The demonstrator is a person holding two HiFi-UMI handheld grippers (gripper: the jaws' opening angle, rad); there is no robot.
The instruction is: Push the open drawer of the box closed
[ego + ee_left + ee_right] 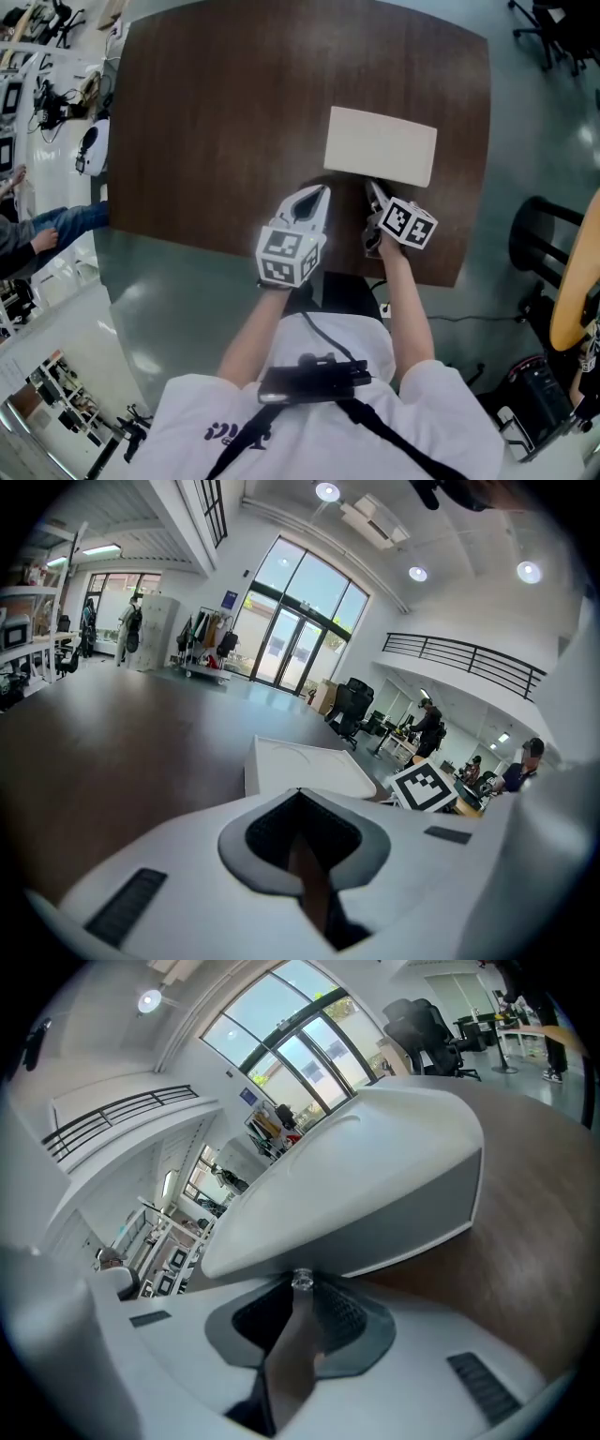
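**Both hand-held grippers closed, the right one set against the front of the box**

A dark brown desk [206, 141] is seen from above and fills most of the head view. A white box [380, 145] is placed on its right half, with one long side turned toward the person. From above, the box is seen as one plain rectangle. How far the drawer is pushed in cannot be told from that view. In the right gripper view the grey front of the box is seen close above the jaws, under the white top.

The left hand-held gripper [317, 194] is held over the near part of the desk and is pointed away from the person. It is kept just to the left of the box and apart from it. In the left gripper view its jaws are seen closed together at the tips, and nothing is held between them. The marker cube [427, 787] of the other gripper is seen there just beside the box.

The right hand-held gripper [374, 187] is pointed at the near side of the box, and its tip is set against that side, about at the middle. Its jaws are closed together as well. A small clear knob [302, 1280] on the grey front is seen right at the joined tips and is touched by them.
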